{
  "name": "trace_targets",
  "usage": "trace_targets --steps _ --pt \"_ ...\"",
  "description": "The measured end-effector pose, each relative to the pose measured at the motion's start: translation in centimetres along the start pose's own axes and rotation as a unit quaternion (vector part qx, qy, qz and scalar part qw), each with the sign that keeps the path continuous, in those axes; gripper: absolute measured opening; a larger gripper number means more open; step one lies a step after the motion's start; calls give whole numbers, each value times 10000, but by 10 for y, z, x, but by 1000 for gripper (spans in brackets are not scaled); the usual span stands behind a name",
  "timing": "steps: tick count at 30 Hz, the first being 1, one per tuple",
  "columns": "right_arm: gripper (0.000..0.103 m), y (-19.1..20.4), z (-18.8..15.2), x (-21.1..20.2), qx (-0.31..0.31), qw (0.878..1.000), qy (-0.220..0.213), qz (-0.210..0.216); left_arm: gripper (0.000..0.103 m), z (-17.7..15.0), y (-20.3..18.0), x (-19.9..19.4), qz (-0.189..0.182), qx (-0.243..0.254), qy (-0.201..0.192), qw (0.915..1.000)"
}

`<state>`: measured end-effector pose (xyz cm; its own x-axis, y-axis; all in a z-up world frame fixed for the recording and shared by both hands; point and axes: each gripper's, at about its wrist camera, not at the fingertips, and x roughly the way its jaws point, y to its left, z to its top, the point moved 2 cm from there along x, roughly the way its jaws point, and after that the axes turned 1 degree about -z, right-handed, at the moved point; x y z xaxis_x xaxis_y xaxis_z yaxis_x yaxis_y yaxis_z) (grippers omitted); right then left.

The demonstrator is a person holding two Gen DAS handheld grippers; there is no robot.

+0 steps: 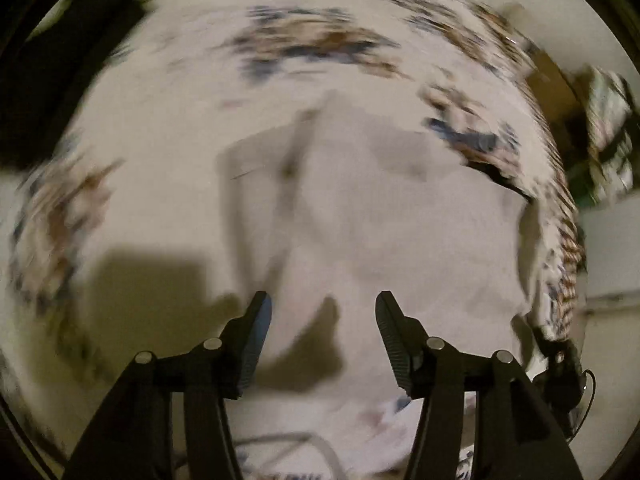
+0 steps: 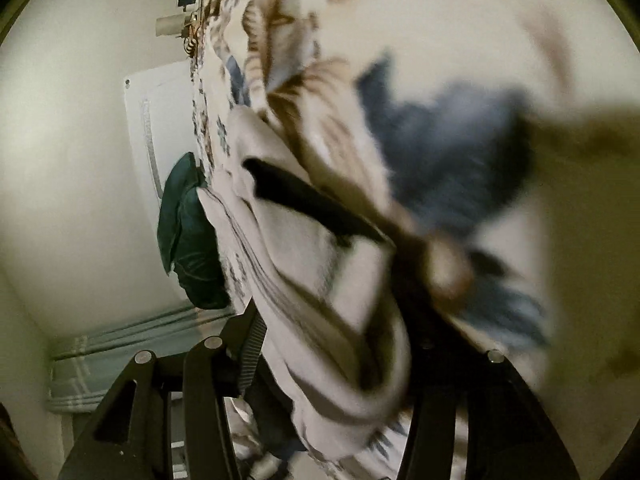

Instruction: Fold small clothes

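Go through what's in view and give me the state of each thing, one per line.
Left hand-held gripper: open, nothing between its fingers, above the garment.
Pale garment: lying on the patterned bedspread, creased, not neatly folded.
Patterned bedspread: spread under the garment.
Right hand-held gripper: pale striped cloth bunched between its fingers; grip unclear through blur.
Green cushion: at the bed's edge.

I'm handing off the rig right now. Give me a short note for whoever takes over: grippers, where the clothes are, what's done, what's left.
Left gripper: fingers apart, nothing between them, over the pale garment.
Right gripper: pale cloth bunched between its fingers and draped over one; the blur hides whether it is pinched.
Garment lies on the patterned bedspread, partly folded with a flap showing, edges rumpled; the frames are blurred.
Done: some folding, judging by the layers.
Left: probably flatten it and finish the fold. A dark green item sits at the bed's edge.
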<state>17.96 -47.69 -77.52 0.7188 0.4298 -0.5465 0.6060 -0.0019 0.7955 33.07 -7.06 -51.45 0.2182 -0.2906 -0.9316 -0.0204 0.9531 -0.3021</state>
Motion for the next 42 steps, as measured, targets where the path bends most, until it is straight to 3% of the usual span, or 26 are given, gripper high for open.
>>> trace_targets --steps 1,5,8,10,13,16,18,19,21,22,23,25,27,29,32,33,34,37,40,42 --pt "26 -4 0 -7 106 9998 -133 -91 52 5 -7 12 9 141 75 9999" --pt "26 -15 14 -36 318 9978 -282 -511 52 13 -14 47 162 576 442 9972" --pt "34 15 21 -50 -395 9913 -95 -1251 52 19 -14 42 211 629 398 9970" --pt "36 40 23 -59 -1019 9775 -151 -1839 52 26 -8 38 236 497 354 9979" --pt "41 94 28 -51 -2046 9540 -191 -2183 52 42 3 33 327 268 236 9988" --pt "44 143 48 3 -2768 9315 121 -2356 52 53 24 19 258 -199 54 9995" --pt "44 155 58 41 -3075 9147 439 -2585 52 55 44 9 268 -530 -92 9982" --pt "42 161 59 64 -3184 9084 650 -2629 52 55 52 5 329 -645 -150 9973" --pt "8 167 63 91 -3435 8947 791 -2743 52 54 72 1 435 -837 -193 9954" --pt "6 171 64 99 -3656 8826 789 -2848 52 53 77 1 454 -886 -183 9949" --pt "5 174 63 101 -3713 8784 716 -2924 52 51 84 3 469 -973 -141 9940" --pt "5 177 77 95 -3551 8850 494 -2970 52 48 89 6 344 -1067 -106 9936" --pt "6 169 84 85 -3286 8961 555 -2932 52 47 85 11 195 -1059 -75 9942" --pt "7 170 81 91 -3296 8947 694 -2934 52 48 81 24 81 -1052 69 9944" --pt "18 156 71 85 -3118 8978 838 -2995 52 51 69 35 -39 -1141 249 9932" --pt "21 156 70 86 -3039 9010 844 -2978 52 53 61 32 -91 -1026 173 9945" --pt "33 157 70 81 -2995 9047 804 -2921 52 56 50 28 -47 -838 96 9964" --pt "43 167 69 67 -2939 9188 529 -2583 52 69 16 27 -167 -429 64 9989" --pt "46 184 71 75 -3258 9087 535 -2553 52 88 -10 49 125 165 186 9996" --pt "46 197 69 95 -3667 8864 600 -2760 52 98 -16 66 441 453 262 9977"
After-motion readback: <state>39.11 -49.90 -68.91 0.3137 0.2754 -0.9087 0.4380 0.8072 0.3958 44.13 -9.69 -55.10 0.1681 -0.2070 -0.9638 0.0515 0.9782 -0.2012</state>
